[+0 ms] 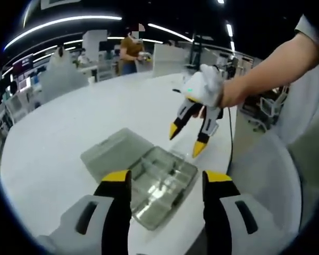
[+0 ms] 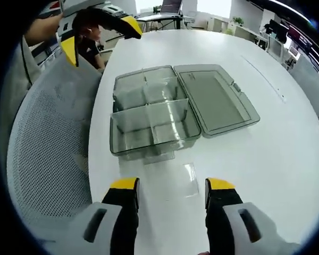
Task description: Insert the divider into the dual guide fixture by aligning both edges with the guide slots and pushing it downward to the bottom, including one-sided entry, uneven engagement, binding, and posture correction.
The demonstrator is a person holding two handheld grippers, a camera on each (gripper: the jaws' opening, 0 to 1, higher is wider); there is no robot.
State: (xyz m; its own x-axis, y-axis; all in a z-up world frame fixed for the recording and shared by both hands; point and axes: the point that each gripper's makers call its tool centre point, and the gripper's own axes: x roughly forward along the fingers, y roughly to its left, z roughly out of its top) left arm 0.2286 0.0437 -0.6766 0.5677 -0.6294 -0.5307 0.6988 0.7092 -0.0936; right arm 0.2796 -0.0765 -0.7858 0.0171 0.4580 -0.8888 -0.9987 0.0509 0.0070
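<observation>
Both grippers were up off the white surface (image 2: 287, 138), nothing held in either.

Left gripper (image 1: 167, 183): fingers spread wide and empty in the left gripper view, hanging over the near end of the fixture box (image 1: 159, 186). The box was a clear smoky plastic organiser, lid (image 1: 114, 151) flipped open flat on the surface on its far-left side in that view. Internal partitions were visible in the tray; couldn't tell which slots were the guide slots.

Right gripper (image 2: 170, 186): fingers also spread, empty, pointed down at the surface just short of the box (image 2: 151, 117). In the right gripper view the tray sat left and the open lid (image 2: 215, 98) right, hinged side by side. Tray was split by a long cross wall plus shorter walls into several compartments.

Divider (image 2: 190, 178): a small clear flat piece lying on the surface just in front of the tray, between the tray and the right fingers, apart from both. Not in the fixture. It was faint against the white, edges hard to trace. In the left gripper view it was a faint glint (image 1: 179, 154) by the box's far right corner, under the right gripper (image 1: 187, 138), which a person's hand (image 1: 223, 93) held tilted down with its fingers apart.

A mesh chair (image 2: 48, 154) stood beside the surface's edge.
</observation>
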